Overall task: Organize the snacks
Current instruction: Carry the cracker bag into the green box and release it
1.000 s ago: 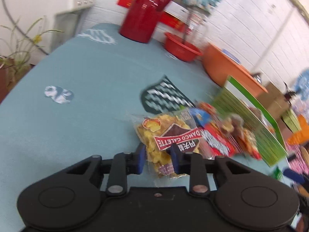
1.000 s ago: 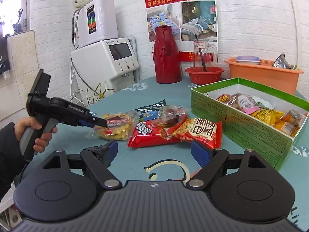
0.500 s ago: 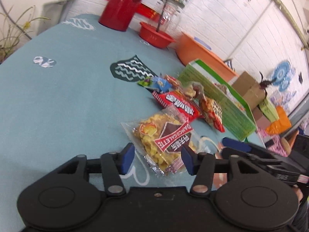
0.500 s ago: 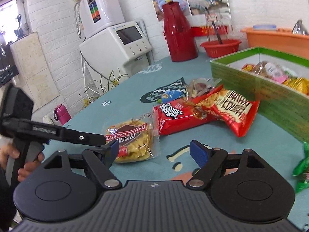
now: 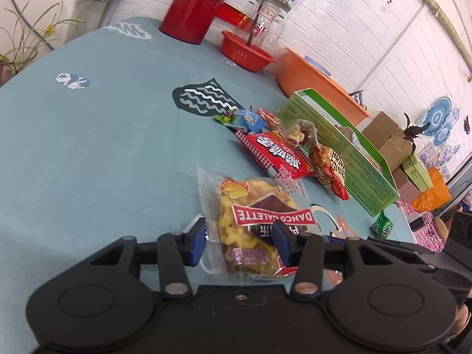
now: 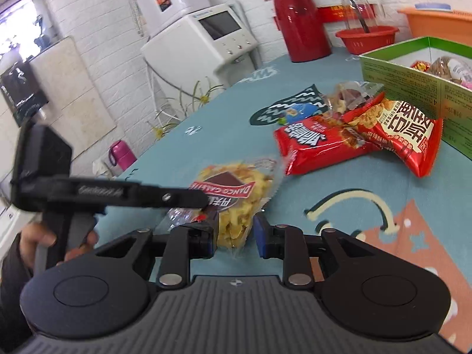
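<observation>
The light, crinkly galette packet lies on the counter, left gripper open around it, right gripper closing narrow on its brittle end—better pinch the seam.

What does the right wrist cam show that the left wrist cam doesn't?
Right wrist only: the hand on the left gripper's handle, a pink bottle, snacks inside the green box.
Left wrist only: cardboard boxes, a small green packet.
Both: galette packet between each gripper's jaws, red snack bags, red thermos.
</observation>
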Available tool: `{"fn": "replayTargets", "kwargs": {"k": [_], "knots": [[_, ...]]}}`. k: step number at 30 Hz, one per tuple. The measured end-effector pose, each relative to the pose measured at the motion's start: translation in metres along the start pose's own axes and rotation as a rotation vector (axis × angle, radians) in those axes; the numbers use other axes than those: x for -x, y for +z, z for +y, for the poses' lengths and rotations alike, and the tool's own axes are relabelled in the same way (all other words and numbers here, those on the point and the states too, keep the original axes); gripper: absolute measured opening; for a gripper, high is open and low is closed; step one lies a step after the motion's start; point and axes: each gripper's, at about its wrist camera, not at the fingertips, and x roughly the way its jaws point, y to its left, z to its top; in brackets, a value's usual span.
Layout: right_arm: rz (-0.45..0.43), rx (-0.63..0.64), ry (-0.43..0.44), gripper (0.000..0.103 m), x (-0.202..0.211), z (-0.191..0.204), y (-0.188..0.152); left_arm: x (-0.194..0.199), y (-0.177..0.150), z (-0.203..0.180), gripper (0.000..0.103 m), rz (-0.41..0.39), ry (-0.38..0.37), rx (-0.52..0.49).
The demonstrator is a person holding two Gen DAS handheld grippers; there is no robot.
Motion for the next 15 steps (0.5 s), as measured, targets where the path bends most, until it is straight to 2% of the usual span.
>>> {"fn": "replayTargets", "kwargs": {"k": [4, 7, 8, 9, 10, 11, 12, 15], "knots": [[-0.007, -0.063, -0.023, 0.063, -0.005, -0.012, 0.003, 0.005, -0.002, 0.0, 0.079, 0.0, 0.007, -0.003], [-0.001, -0.121, 0.005, 0.07, -0.014, -0.021, 0.002, 0.007, -0.002, 0.001, 0.079, -0.004, 0.007, 0.007], [0.003, -0.14, 0.018, 0.071, -0.017, -0.022, 0.001, 0.005, -0.003, 0.001, 0.077, -0.001, 0.008, 0.012], [0.012, -0.159, 0.024, 0.072, -0.021, -0.023, 0.0, 0.001, -0.003, 0.0, 0.069, 0.011, 0.004, 0.014], [0.003, -0.165, 0.025, 0.07, -0.022, -0.022, -0.002, -0.001, -0.004, -0.002, 0.067, 0.009, 0.003, 0.012], [0.013, -0.155, 0.022, 0.056, -0.022, -0.02, -0.003, -0.001, -0.005, -0.005, 0.063, 0.005, -0.002, 0.005], [0.009, -0.141, 0.019, 0.049, -0.018, -0.017, -0.003, 0.001, -0.005, -0.01, 0.058, -0.001, 0.003, -0.004], [-0.042, -0.101, 0.004, 0.043, 0.003, -0.009, 0.0, 0.011, -0.002, -0.024, 0.055, -0.026, -0.016, -0.028]]}}
